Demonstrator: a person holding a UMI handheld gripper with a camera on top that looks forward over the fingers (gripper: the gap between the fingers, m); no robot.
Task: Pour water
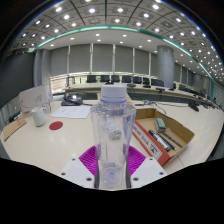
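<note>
A clear plastic bottle point(112, 135) with a pale cap stands upright between my fingers, filling the middle of the gripper view. My gripper point(112, 165) is shut on the bottle, with the magenta pads point(90, 159) pressing on both sides of its lower body. A white cup point(39, 117) sits on the table to the left, beyond the fingers, next to a red coaster point(56, 126). The bottle hides the table straight ahead.
An open cardboard box point(162, 134) with red printing lies on the pale table point(50, 145) to the right. A white box point(35, 97) stands at the far left. Desks and chairs point(120, 80) line the room's far side.
</note>
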